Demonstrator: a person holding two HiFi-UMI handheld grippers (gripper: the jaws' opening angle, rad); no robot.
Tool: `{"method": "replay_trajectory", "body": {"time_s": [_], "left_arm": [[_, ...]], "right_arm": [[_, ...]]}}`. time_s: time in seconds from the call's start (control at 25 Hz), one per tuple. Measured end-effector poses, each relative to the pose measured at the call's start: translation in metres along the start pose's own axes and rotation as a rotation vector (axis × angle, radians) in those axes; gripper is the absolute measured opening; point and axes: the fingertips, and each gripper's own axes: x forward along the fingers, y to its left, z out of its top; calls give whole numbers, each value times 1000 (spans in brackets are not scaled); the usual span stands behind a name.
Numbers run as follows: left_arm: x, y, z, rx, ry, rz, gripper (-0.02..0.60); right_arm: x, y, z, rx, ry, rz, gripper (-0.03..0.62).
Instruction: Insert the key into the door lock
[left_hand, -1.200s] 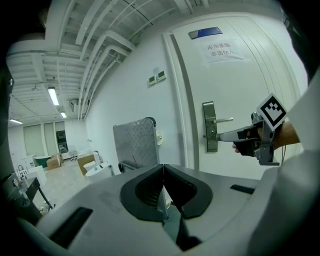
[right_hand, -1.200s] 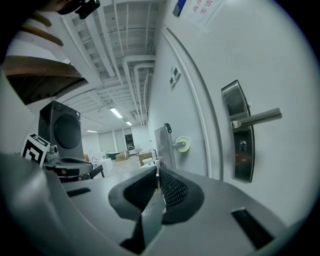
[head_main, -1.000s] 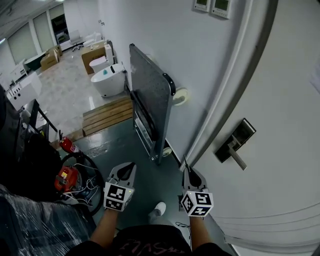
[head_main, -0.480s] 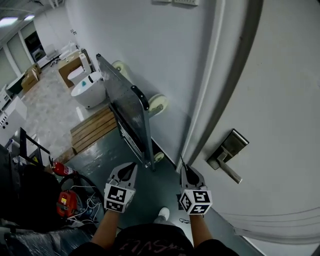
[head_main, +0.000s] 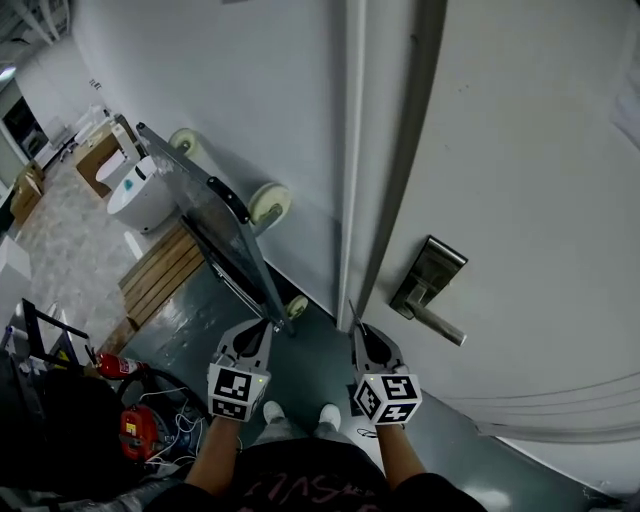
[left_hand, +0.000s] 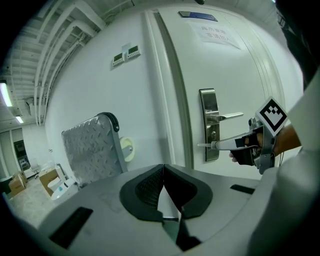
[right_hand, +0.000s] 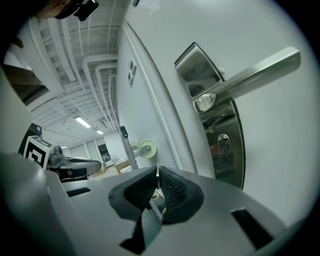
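Observation:
The white door carries a steel lock plate with a lever handle. In the right gripper view the plate fills the right side, with its keyhole below the lever. My right gripper is shut on a thin metal key that sticks forward, low and left of the plate. The left gripper view shows that key pointing at the plate, still short of the keyhole. My left gripper is shut with nothing in it, held over the floor to the left.
A metal hand cart with white wheels leans on the wall left of the door frame. A wooden pallet, a white toilet and a red fire extinguisher lie further left. The person's shoes stand below the grippers.
The head view has swung right toward the door, so the lock plate now sits closer to the right gripper. Both grippers stay shut, low in view.

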Motion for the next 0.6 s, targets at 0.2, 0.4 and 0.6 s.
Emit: {"method": "replay_trajectory", "body": {"time_s": [0.2, 0.4, 0.6], "left_arm": [[26, -15, 8, 11, -31, -94, 12], [55, -24, 16, 32, -64, -209, 12], [79, -32, 17, 45, -75, -345, 12]], "right_arm": [[-14, -21, 3, 34, -23, -87, 78], [-24, -35, 4, 111, -66, -201, 78], [-37, -43, -2, 221, -110, -331, 78]]}}
